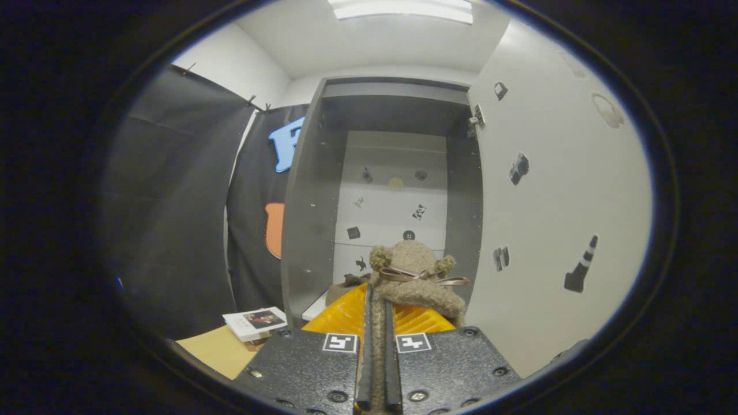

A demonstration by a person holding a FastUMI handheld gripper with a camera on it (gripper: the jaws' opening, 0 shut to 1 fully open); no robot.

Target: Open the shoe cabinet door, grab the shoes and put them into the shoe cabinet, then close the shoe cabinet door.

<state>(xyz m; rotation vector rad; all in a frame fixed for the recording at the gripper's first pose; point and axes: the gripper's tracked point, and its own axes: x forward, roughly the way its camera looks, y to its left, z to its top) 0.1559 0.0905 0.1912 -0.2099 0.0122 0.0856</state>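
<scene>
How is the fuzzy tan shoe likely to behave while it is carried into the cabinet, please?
The fuzzy shoe looks soft, so it probably squashes where the hand-held gripper pinches it. Its fleecy surface likely resists slipping. The ribbon bow may flop loosely.

Fuzzy, woolly brown shoe (416, 282) with a shiny ribbon bow, matt grey cabinet (311, 219), smooth white door (553, 219), ridged orange plastic fingers (346, 314)

White walls (259, 69), ceiling light panel (403, 8), black cloth (173, 202), tan floor (213, 349)
</scene>
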